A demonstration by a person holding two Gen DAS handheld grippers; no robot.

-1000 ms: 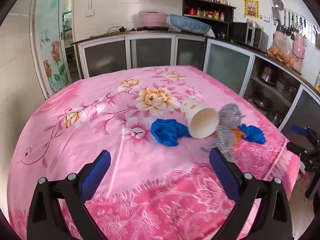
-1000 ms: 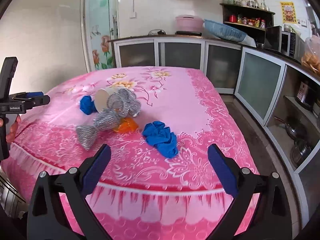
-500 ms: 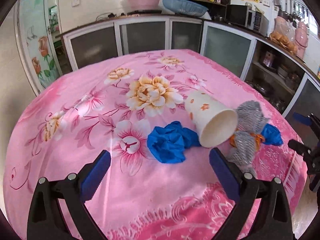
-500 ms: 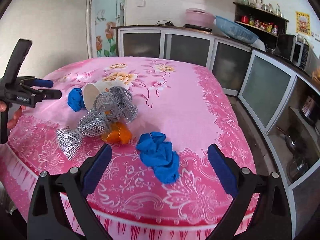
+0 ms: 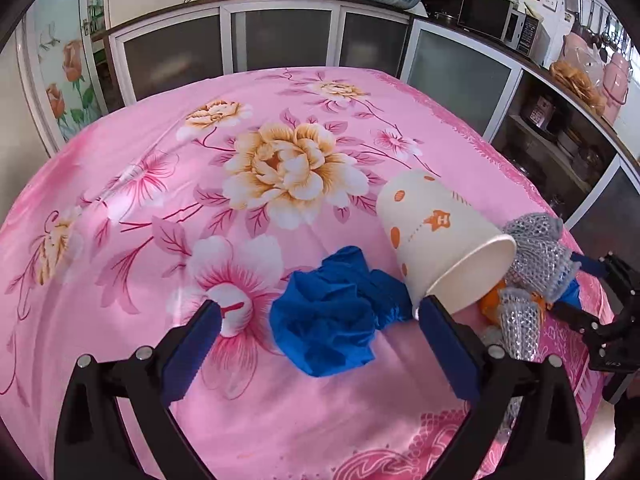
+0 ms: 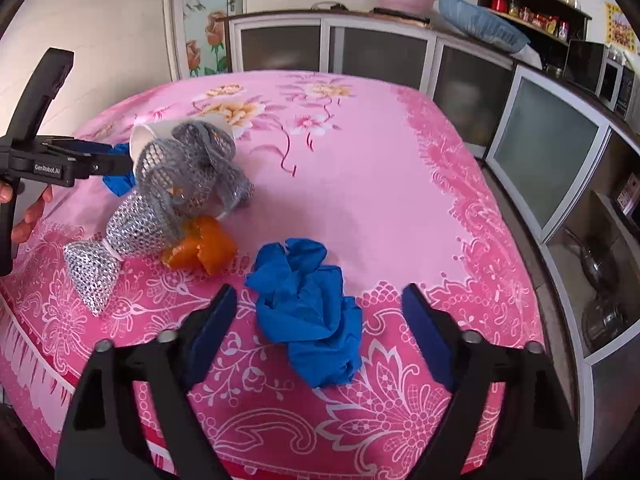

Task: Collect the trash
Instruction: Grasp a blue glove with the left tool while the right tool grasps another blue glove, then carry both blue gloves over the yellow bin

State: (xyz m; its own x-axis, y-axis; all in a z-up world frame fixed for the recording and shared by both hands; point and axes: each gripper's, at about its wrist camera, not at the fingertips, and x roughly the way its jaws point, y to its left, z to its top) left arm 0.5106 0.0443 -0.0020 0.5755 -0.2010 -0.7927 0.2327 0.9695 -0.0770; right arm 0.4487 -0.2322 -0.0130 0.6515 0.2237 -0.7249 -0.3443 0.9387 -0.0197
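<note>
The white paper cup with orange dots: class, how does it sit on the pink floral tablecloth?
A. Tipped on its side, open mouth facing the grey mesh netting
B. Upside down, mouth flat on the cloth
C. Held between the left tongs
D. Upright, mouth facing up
A: in the left wrist view the white paper cup with orange dots lies tipped over on the pink floral tablecloth, its open mouth toward the grey mesh netting.

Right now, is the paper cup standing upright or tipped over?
Tipped over. The paper cup lies on its side on the pink tablecloth, open mouth facing the left wrist camera, nothing visible inside.
</note>
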